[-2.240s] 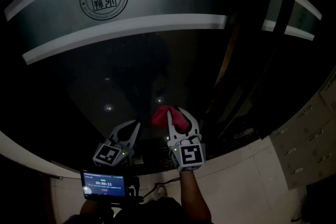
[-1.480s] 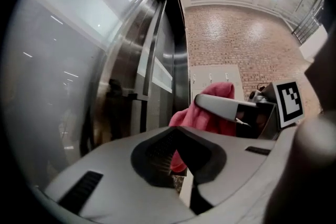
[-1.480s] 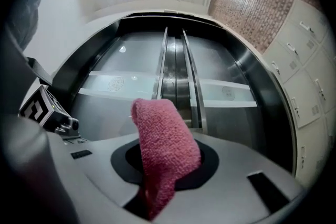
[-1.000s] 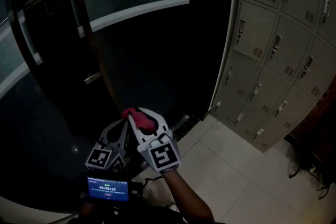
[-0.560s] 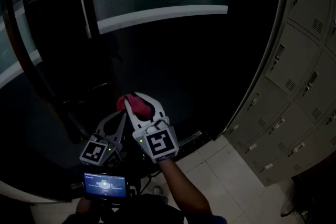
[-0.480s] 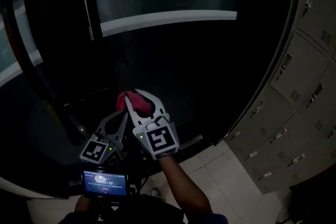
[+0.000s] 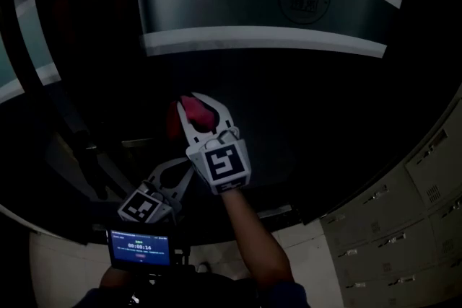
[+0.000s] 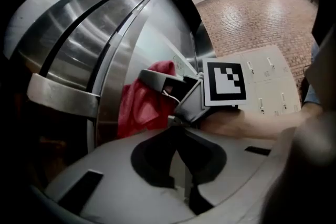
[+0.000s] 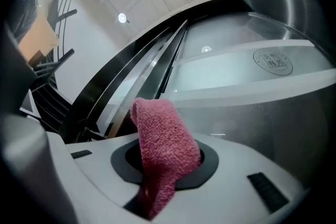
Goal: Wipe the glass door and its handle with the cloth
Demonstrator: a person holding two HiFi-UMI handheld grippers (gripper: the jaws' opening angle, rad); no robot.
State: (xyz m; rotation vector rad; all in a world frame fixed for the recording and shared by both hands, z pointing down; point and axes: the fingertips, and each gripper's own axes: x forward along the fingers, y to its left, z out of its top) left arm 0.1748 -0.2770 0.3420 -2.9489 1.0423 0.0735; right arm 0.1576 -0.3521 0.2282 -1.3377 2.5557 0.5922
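Observation:
The glass door (image 7: 310, 104) is dark, with a frosted band (image 7: 260, 7) and a round seal across its upper part. My right gripper (image 7: 199, 104) is raised against the glass, shut on a red cloth (image 7: 195, 112) that bunches out between its jaws. That cloth (image 9: 164, 149) fills the jaws in the right gripper view. My left gripper (image 7: 182, 172) hangs lower and left of it, jaws together and holding nothing. In the left gripper view the cloth (image 8: 143, 102) lies beside the steel door handle (image 8: 113, 57).
Grey lockers (image 7: 408, 227) stand at the lower right, on a pale tiled floor (image 7: 310, 249). A small lit screen (image 7: 139, 249) sits under my left hand. A second dark door leaf (image 7: 32, 32) shows at the left.
The head view swung from the lockers back onto the door. My right gripper rose up the glass with the cloth, while the left gripper stayed low.

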